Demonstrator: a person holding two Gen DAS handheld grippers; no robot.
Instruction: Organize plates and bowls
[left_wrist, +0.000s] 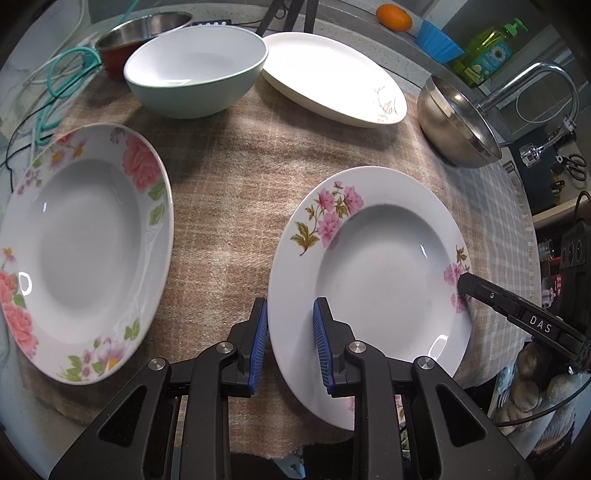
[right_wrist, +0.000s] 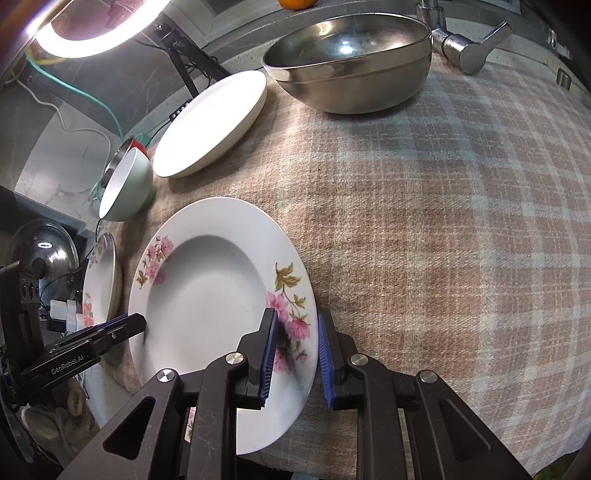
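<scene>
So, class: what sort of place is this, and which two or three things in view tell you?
Most likely a home kitchen counter beside a sink. The clues: a faucet at the edge, a green soap bottle behind it, and plates and bowls, such as the steel bowl, spread on a checked cloth.

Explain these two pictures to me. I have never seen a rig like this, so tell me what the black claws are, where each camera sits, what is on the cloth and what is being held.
The black claws are two hand-held grippers, one in each of a person's hands. Each carries a wide-angle camera looking forward along its two blue-padded fingers, so each picture shows one gripper from behind.

In the left wrist view, the left gripper straddles the near-left rim of a small flowered plate. In the right wrist view, the right gripper straddles the same plate's opposite rim. Both stand open, gaps showing, so nothing is gripped yet.

On the checked cloth also lie a bigger flowered plate, a pale green bowl, a plain white plate and a steel bowl. A second metal bowl sits behind the green one.
</scene>
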